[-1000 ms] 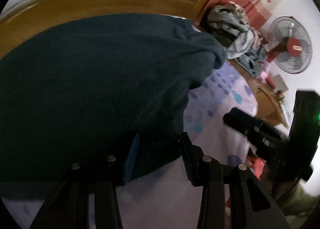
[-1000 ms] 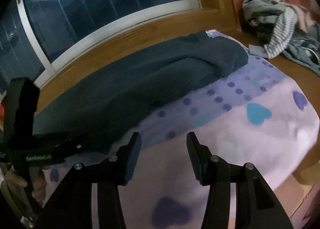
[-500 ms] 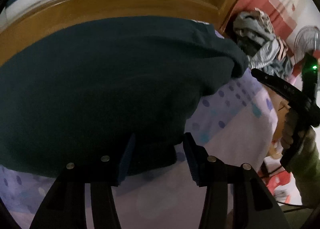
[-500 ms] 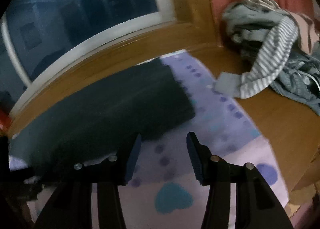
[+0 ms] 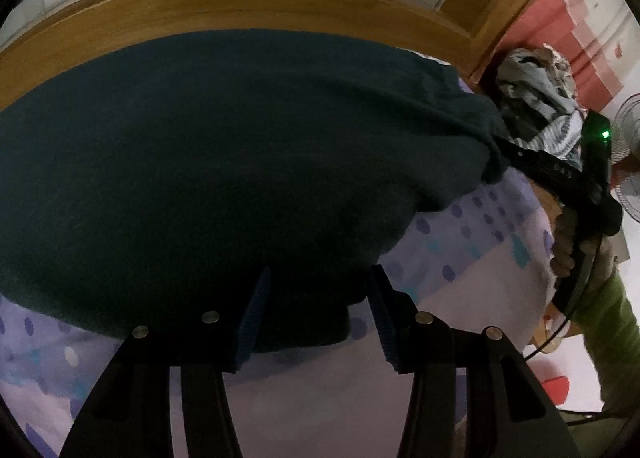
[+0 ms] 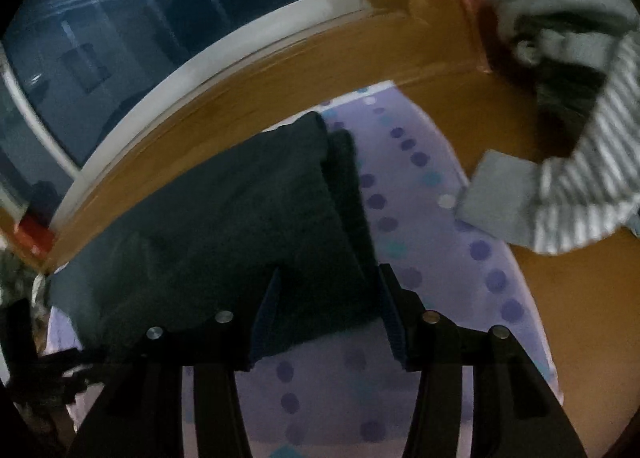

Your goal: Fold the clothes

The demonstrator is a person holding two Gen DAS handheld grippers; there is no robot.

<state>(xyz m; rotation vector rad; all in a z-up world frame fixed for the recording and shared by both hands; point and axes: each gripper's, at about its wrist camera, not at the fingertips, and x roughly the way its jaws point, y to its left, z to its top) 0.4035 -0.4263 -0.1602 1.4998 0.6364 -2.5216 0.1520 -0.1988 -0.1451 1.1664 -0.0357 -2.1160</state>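
Red floor fan (image 5: 630,178), left view only

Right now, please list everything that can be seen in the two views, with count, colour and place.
dark garment: one, dark teal-navy, spread on the sheet by the window ledge
bed sheet: one, lilac with purple dots
wooden ledge: one, orange-brown, behind the garment
window: one, white frame, dark glass
clothes pile: one heap, grey and striped, far corner
fan: one, white, at right edge
left hand-held gripper: open, over the garment's near edge
right hand-held gripper: open, over the garment's end
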